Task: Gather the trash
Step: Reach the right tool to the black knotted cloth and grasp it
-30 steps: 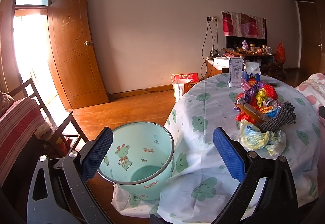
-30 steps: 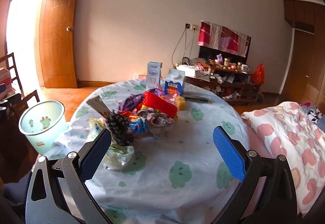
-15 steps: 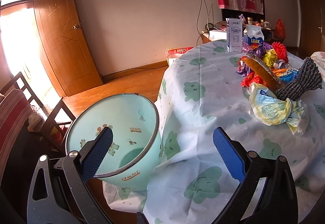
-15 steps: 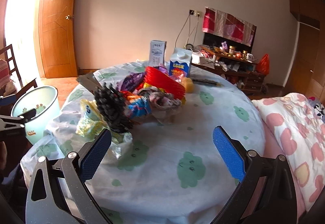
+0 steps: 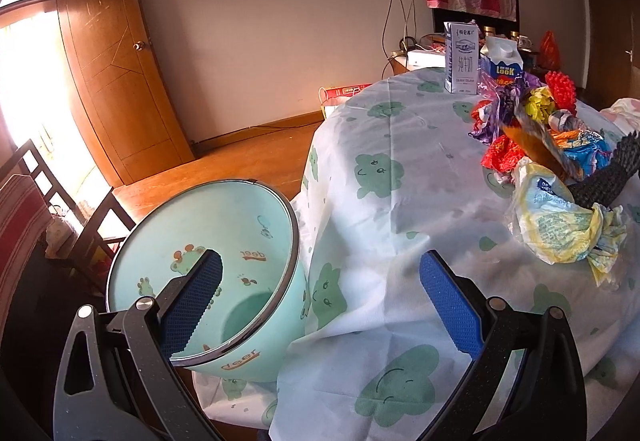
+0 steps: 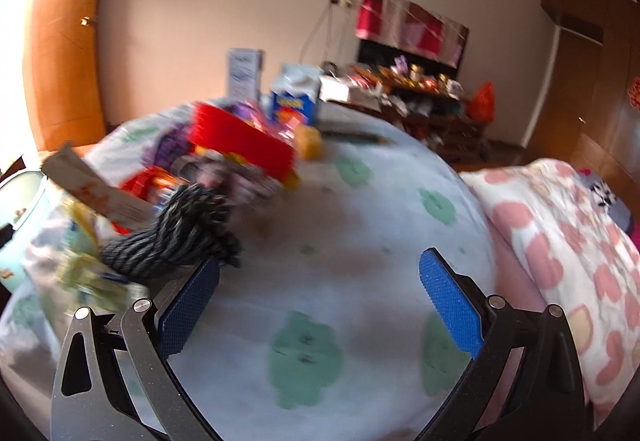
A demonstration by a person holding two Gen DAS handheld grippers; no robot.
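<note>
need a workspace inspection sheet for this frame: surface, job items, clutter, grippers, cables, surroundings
Surface: round table, cloth with green prints.
Job's things: trash pile on table; mint bin beside table, tilted, looks empty.
Clutter: two cartons upright behind pile.
Grippers: left gripper open, one finger over bin mouth; right gripper open, above cloth beside dark rope bundle; view blurred.
Cables: wires hanging from wall socket.
Surroundings: wooden door, chair, cluttered sideboard.

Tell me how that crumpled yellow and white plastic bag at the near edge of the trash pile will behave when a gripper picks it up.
The crumpled plastic bag looks thin and wrinkled, so it is probably very light and floppy, collapsing between the pads. Its glossy film may slip unless pinched at a bunched fold. The black rope bundle appears to rest against it, so lifting might drag that along.
</note>
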